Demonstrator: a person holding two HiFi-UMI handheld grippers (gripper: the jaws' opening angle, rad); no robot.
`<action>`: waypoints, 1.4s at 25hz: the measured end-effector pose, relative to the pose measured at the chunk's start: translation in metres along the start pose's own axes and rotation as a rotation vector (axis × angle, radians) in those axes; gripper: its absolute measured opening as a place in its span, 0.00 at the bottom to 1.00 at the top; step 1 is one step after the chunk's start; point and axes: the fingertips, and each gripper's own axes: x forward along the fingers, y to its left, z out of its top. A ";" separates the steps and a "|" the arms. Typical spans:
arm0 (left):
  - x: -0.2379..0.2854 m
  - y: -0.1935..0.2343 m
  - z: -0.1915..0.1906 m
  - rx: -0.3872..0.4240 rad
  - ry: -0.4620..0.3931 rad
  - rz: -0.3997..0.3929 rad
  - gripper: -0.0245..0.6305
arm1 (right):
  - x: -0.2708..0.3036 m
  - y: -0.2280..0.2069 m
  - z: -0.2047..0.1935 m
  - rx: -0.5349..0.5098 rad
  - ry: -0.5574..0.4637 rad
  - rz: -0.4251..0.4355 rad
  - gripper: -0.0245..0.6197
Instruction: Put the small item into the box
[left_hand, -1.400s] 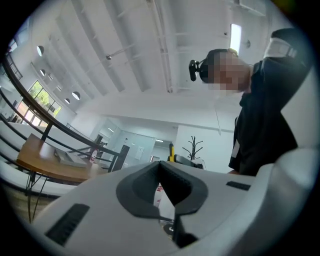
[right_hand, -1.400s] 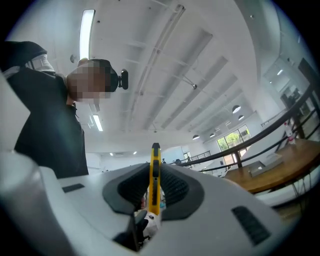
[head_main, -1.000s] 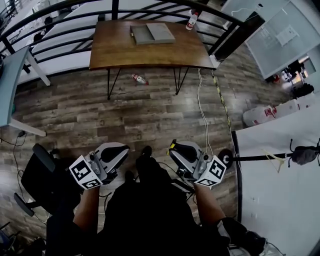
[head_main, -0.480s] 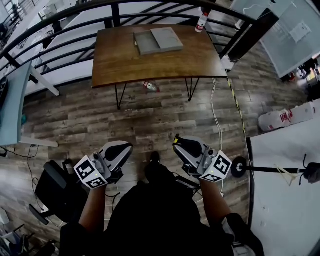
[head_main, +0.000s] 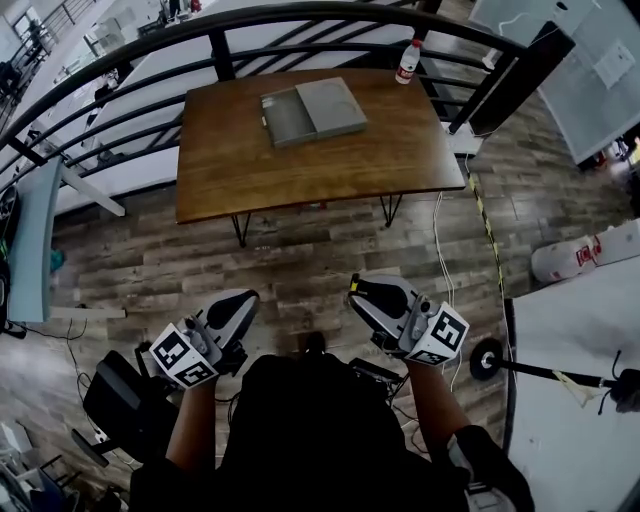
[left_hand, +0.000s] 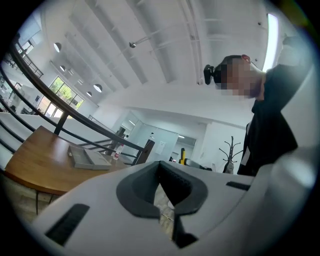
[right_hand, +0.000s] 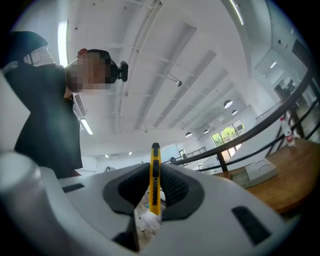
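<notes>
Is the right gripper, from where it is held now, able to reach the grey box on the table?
Probably not yet. The right gripper, shut on a yellow cutter, is near the person's body, and wooden floor separates it from the table holding the grey box. Nothing seems to block the path.

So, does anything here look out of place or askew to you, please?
Mainly the white cylinder lying on its side on the floor at right, beside a trailing cable. The grey box sits slightly skewed on the table.
</notes>
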 end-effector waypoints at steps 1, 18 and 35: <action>0.006 0.007 0.000 -0.005 0.001 0.008 0.06 | 0.003 -0.009 -0.001 0.007 0.002 0.003 0.15; 0.087 0.214 0.073 -0.118 -0.018 -0.061 0.06 | 0.142 -0.171 -0.005 0.036 0.094 -0.073 0.15; 0.169 0.357 0.104 -0.169 -0.048 -0.109 0.06 | 0.219 -0.340 -0.009 0.056 0.229 -0.297 0.14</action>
